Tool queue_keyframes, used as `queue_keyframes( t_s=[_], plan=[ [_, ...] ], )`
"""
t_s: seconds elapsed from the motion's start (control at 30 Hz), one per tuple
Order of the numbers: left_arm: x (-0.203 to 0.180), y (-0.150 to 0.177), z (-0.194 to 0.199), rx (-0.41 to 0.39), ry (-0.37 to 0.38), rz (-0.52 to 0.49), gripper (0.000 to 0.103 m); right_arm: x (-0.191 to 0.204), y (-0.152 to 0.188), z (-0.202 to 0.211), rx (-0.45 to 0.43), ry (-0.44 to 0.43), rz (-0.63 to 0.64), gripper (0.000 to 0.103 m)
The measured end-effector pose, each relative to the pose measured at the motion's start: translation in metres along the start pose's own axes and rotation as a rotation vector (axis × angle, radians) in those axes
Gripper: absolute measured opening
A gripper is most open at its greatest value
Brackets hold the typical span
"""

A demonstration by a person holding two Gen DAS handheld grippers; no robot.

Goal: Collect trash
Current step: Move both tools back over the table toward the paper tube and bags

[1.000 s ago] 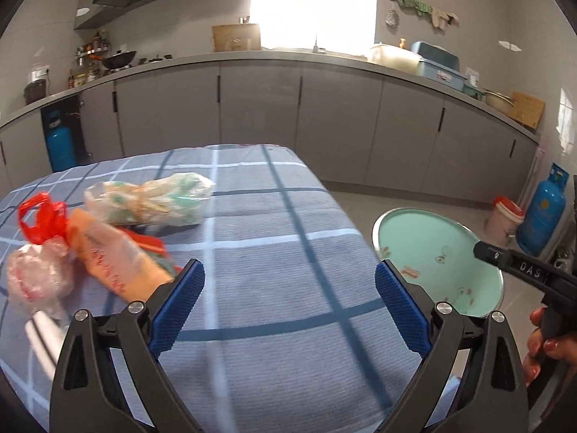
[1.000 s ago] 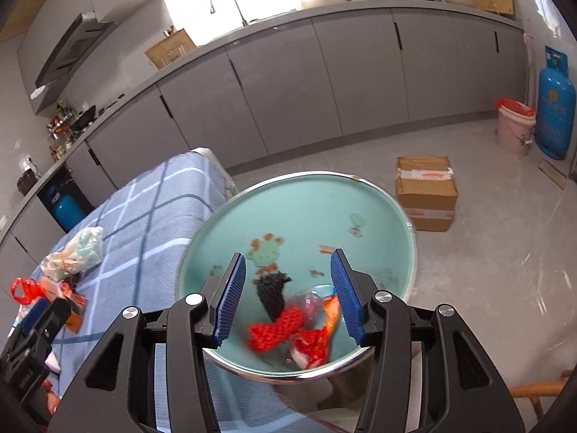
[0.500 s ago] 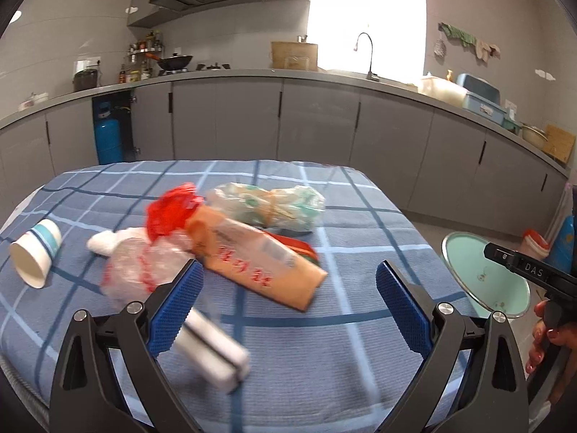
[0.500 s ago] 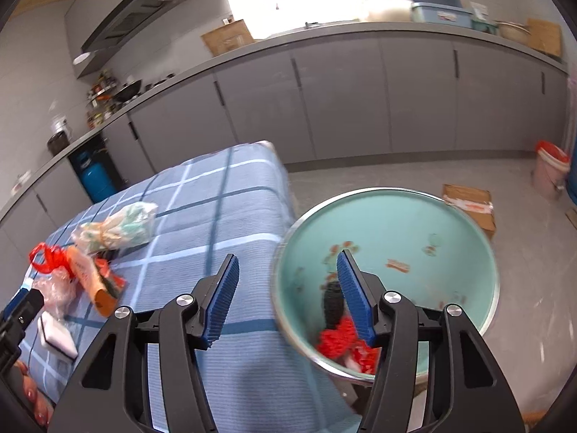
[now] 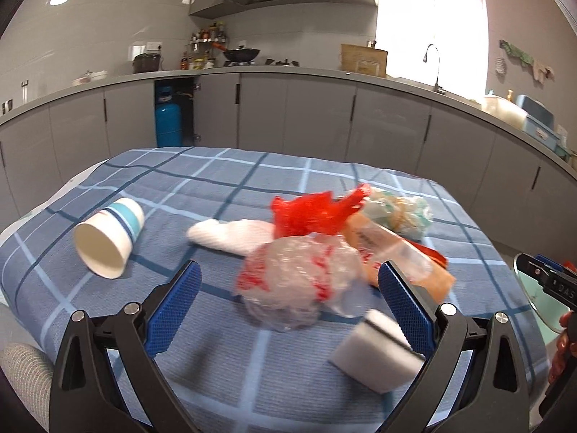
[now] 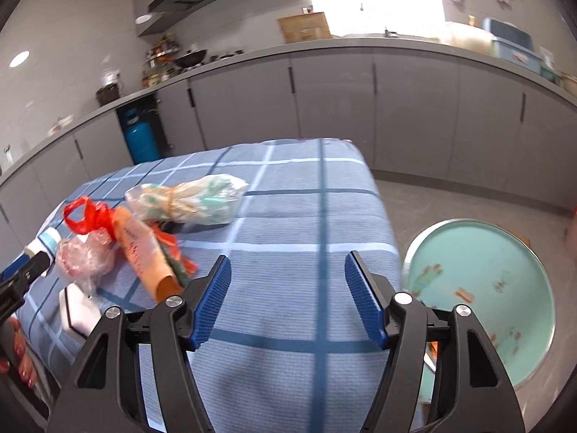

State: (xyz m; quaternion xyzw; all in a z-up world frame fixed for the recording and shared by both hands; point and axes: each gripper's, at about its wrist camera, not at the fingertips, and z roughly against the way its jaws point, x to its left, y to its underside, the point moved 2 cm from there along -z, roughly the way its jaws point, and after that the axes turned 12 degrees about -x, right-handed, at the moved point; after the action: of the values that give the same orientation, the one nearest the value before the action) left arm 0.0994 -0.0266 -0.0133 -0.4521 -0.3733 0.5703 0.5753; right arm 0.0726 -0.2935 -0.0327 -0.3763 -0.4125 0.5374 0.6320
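Trash lies on the blue checked table (image 5: 252, 180): a tipped paper cup (image 5: 108, 238), a white tissue (image 5: 230, 232), a red plastic bag (image 5: 317, 211), a crumpled clear bag (image 5: 299, 288), an orange packet (image 5: 400, 256), a green-white bag (image 5: 400, 209) and a white box (image 5: 375, 357). My left gripper (image 5: 288, 267) is open, low over the table, with the clear bag just beyond its fingers. My right gripper (image 6: 288, 258) hangs over bare cloth with its jaws opening and nothing between them. The orange packet (image 6: 140, 249) and green-white bag (image 6: 191, 198) lie to its left.
A teal metal basin (image 6: 487, 252) stands below the table's right edge. Grey kitchen cabinets (image 6: 324, 101) run along the back wall, with a blue gas bottle (image 5: 167, 126) under the counter. A hand (image 6: 18, 368) holding the left gripper shows at the lower left of the right wrist view.
Both views have swung left, from the basin to the trash on the table. The right gripper's jaws have spread wider. The left gripper stays open and has come up to the clear bag.
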Motion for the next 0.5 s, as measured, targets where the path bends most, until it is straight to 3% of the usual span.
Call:
queue_keyframes(
  t_s=[0.3, 0.5],
  plan=[
    [0.021, 0.010, -0.029, 0.078, -0.030, -0.039, 0.097, 0.040, 0.000, -0.022, 0.037, -0.071, 0.046, 0.074],
    [0.024, 0.014, -0.038, 0.128, 0.048, -0.069, 0.097, 0.067, 0.001, -0.041, 0.067, -0.102, 0.084, 0.081]
  ],
)
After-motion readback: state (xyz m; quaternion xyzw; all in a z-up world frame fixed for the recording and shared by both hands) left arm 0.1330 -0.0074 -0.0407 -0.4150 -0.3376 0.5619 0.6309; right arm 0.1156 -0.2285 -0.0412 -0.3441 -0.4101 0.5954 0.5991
